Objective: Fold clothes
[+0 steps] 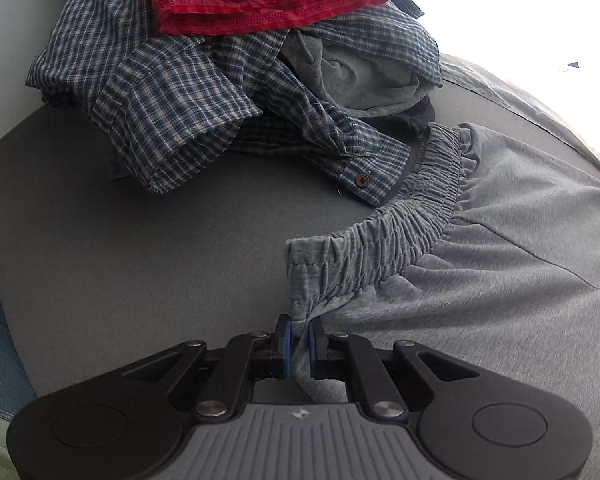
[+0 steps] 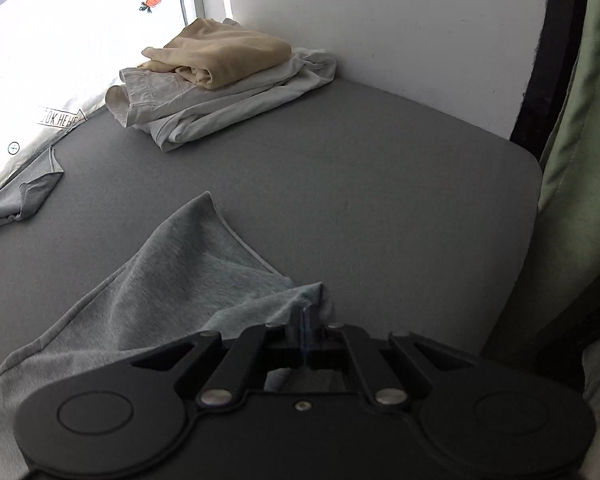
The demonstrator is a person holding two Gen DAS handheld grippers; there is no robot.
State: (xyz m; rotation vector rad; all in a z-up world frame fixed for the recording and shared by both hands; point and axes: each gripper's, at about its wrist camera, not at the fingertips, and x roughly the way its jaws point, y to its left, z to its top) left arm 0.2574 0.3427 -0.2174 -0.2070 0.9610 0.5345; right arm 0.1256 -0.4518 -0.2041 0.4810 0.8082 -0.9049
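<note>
Light grey shorts point(image 1: 500, 248) with an elastic waistband point(image 1: 384, 236) lie spread on the grey table point(image 1: 140, 248). My left gripper point(image 1: 300, 334) is shut on the near corner of the waistband, blue pads pinching the fabric. In the right wrist view my right gripper point(image 2: 305, 320) is shut on the hem corner of a leg of the same grey shorts point(image 2: 188, 272), which drape away to the left.
A pile of unfolded clothes sits at the back left: a blue checked shirt point(image 1: 172, 92), a red checked garment point(image 1: 252, 0), a grey one point(image 1: 364, 76). A folded stack, tan point(image 2: 220, 56) on pale grey point(image 2: 220, 108), sits by the white wall point(image 2: 380, 32). The table edge point(image 2: 532, 184) is at right.
</note>
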